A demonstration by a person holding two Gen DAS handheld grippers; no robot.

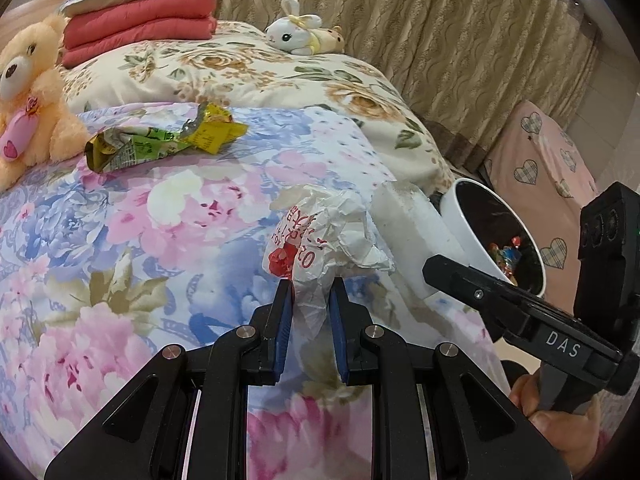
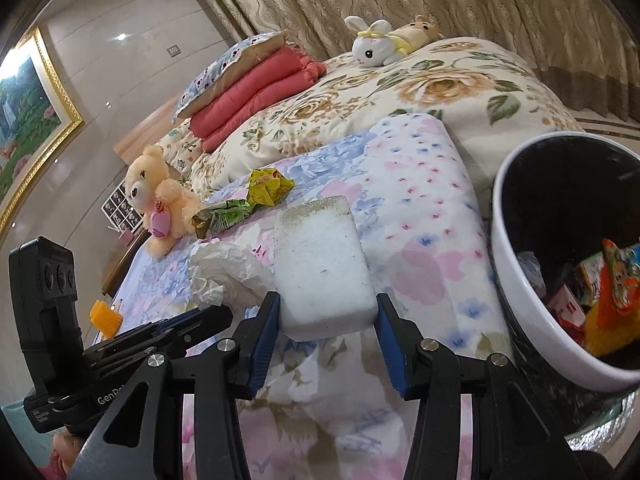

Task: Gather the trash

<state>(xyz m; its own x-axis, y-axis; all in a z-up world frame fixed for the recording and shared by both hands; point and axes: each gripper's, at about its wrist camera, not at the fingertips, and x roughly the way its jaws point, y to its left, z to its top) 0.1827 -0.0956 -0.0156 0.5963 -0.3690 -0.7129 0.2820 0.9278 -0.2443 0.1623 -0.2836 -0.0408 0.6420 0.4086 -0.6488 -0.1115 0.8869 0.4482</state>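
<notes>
Foam block point(image 2: 326, 268) clamped beside bin rim point(image 2: 516, 280); bed edge close.

Home bedroom, bed point(image 1: 280, 76), plush bear point(image 1: 28, 92), curtains point(image 1: 440, 20)

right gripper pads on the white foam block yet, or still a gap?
Touching. The right wrist view shows the right gripper with both blue pads pressed against the sides of the white foam block, no gap either side.
</notes>
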